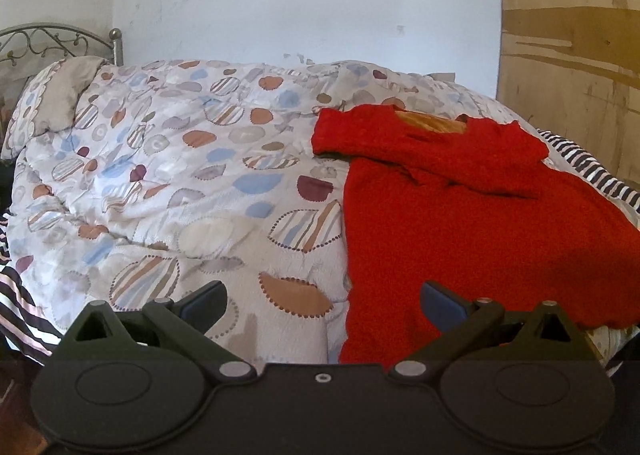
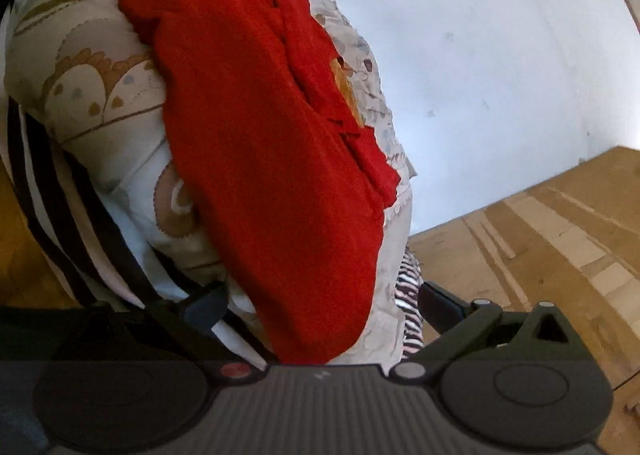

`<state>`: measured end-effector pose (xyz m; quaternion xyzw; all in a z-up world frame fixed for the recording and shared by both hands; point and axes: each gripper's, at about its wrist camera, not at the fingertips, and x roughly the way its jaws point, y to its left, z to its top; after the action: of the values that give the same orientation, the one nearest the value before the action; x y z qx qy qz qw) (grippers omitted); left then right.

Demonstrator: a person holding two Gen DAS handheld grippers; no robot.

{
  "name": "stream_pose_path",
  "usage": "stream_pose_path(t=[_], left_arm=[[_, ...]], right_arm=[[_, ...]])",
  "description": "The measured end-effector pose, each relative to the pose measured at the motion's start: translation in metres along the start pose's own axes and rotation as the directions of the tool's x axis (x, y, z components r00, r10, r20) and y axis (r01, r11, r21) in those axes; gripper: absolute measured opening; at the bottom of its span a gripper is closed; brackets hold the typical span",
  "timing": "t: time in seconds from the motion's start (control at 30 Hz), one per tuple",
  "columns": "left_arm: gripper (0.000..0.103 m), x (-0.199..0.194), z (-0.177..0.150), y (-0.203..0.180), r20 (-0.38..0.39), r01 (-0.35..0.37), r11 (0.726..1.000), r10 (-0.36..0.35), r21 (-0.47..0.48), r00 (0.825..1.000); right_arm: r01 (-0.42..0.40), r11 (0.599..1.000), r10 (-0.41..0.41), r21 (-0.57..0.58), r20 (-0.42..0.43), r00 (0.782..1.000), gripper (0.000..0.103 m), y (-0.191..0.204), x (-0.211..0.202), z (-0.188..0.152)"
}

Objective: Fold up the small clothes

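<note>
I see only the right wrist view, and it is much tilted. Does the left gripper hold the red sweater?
Observer: No. The left gripper is open and grips nothing; the red sweater lies just right of it.
Operator: Where is the head of the bed?
Observer: At the far left, where a metal headboard stands behind a pillow.
Operator: Is there room to fold?
Observer: Yes. The quilt left of the sweater has no clothes on it.

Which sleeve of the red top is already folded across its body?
The far sleeve of the red top: it lies across the chest just below the neck opening. No other sleeve shows spread out; the rest is plain body fabric running down to the hem.
</note>
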<state>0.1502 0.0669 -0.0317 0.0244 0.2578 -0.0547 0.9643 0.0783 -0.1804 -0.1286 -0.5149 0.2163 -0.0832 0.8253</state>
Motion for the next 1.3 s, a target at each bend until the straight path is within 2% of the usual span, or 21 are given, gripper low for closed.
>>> stream_pose_path(t=[0.07, 0.1, 0.13, 0.2, 0.3, 0.43, 0.47, 0.57, 0.63, 0.73, 0.83, 0.9, 0.97, 1.07, 1.13, 1.23, 1.3], left_arm=[[0.102, -0.002, -0.001, -0.001, 0.010, 0.009, 1.000, -0.009, 0.009, 1.000], [0.102, -0.003, -0.001, -0.002, 0.018, 0.017, 1.000, -0.017, 0.013, 1.000], [0.102, -0.005, -0.002, -0.004, 0.032, 0.032, 0.999, -0.032, 0.018, 0.999], [0.102, -0.008, -0.002, -0.007, 0.061, 0.075, 0.997, -0.076, 0.021, 0.995], [0.102, -0.015, 0.000, -0.017, 0.119, 0.149, 0.988, -0.152, 0.028, 0.981], [0.102, -0.024, 0.000, -0.044, 0.178, 0.231, 0.963, -0.253, 0.136, 0.951], [0.102, -0.025, 0.000, -0.052, 0.180, 0.251, 0.952, -0.282, 0.177, 0.942], [0.102, -0.025, -0.006, -0.083, 0.164, 0.289, 0.899, -0.356, 0.328, 0.920], [0.102, -0.024, -0.012, -0.108, 0.153, 0.302, 0.844, -0.403, 0.443, 0.902], [0.102, -0.020, -0.024, -0.140, 0.154, 0.257, 0.778, -0.410, 0.574, 0.899], [0.102, -0.013, -0.028, -0.157, 0.137, 0.248, 0.749, -0.410, 0.614, 0.902], [0.102, -0.005, -0.028, -0.159, 0.113, 0.255, 0.755, -0.398, 0.604, 0.910], [0.102, 0.002, -0.028, -0.152, 0.092, 0.261, 0.770, -0.382, 0.582, 0.920], [0.102, 0.013, -0.023, -0.137, 0.073, 0.259, 0.796, -0.353, 0.547, 0.933], [0.102, 0.022, -0.015, -0.124, 0.042, 0.276, 0.824, -0.340, 0.494, 0.940], [0.102, 0.035, 0.004, -0.106, 0.002, 0.321, 0.869, -0.348, 0.377, 0.938], [0.102, 0.043, 0.019, -0.097, 0.006, 0.336, 0.886, -0.356, 0.320, 0.934]], right_arm=[[-0.030, 1.000, 0.029, 0.009, 0.030, 0.999, 0.085, -0.002, -0.009, -0.002], [-0.041, 0.999, 0.039, 0.023, 0.045, 0.998, 0.072, -0.004, -0.012, -0.005], [-0.051, 0.998, 0.048, 0.044, 0.065, 0.997, 0.050, -0.006, -0.017, -0.007], [-0.055, 0.994, 0.047, 0.096, 0.084, 0.995, 0.021, -0.017, -0.024, -0.006], [-0.141, 0.959, 0.111, 0.245, 0.133, 0.985, 0.011, -0.046, -0.028, -0.002], [-0.265, 0.847, 0.188, 0.461, 0.206, 0.960, 0.008, -0.099, -0.021, 0.006], [-0.289, 0.817, 0.195, 0.500, 0.231, 0.953, 0.007, -0.112, -0.019, 0.010], [-0.339, 0.765, 0.204, 0.547, 0.294, 0.934, 0.007, -0.143, -0.012, 0.018], [-0.370, 0.740, 0.212, 0.562, 0.328, 0.921, 0.007, -0.163, -0.003, 0.020], [-0.408, 0.717, 0.237, 0.565, 0.353, 0.905, 0.007, -0.179, 0.006, 0.026], [-0.395, 0.732, 0.230, 0.555, 0.344, 0.910, 0.007, -0.182, 0.012, 0.019], [-0.400, 0.726, 0.248, 0.559, 0.331, 0.911, 0.007, -0.178, 0.013, 0.015], [-0.391, 0.737, 0.259, 0.552, 0.304, 0.917, 0.007, -0.168, 0.010, 0.007], [-0.386, 0.757, 0.287, 0.527, 0.264, 0.921, 0.008, -0.153, 0.005, -0.010], [-0.393, 0.760, 0.321, 0.517, 0.227, 0.920, 0.009, -0.140, 0.006, -0.020], [-0.392, 0.769, 0.354, 0.505, 0.174, 0.919, 0.009, -0.122, 0.006, -0.030], [-0.390, 0.780, 0.366, 0.489, 0.149, 0.919, 0.013, -0.110, 0.003, -0.034]])
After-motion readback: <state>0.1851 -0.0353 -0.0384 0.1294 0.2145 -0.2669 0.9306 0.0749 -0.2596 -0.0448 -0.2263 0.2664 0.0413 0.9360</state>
